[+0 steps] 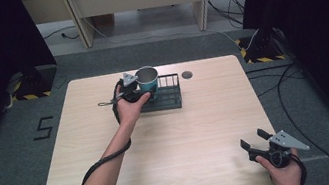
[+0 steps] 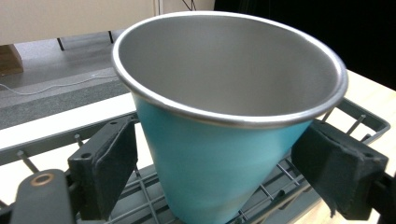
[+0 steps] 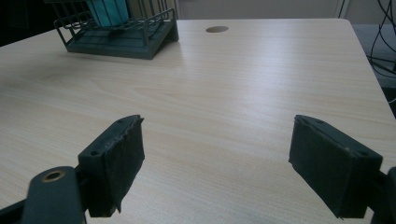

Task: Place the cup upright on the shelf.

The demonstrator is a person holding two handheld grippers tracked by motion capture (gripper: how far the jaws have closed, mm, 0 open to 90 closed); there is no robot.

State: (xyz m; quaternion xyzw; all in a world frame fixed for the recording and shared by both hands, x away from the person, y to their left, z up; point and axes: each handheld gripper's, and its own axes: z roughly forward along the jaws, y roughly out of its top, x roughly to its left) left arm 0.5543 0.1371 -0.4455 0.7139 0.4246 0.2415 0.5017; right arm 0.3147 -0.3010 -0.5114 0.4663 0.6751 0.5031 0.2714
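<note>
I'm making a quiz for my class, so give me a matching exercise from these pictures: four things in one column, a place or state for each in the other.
1. cup
2. rack
3. left gripper
4. right gripper

a. dark wire, at the table's far edge
b. jaws wide apart over bare wood
c. teal outside, steel inside
d. jaws either side of the cup

Pairs: 1-c, 2-a, 3-d, 4-b

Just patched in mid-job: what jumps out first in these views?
The teal steel-lined cup stands between the left gripper's open jaws, over the dark wire rack at the table's far middle. The right gripper waits open and empty near the table's near right corner.
</note>
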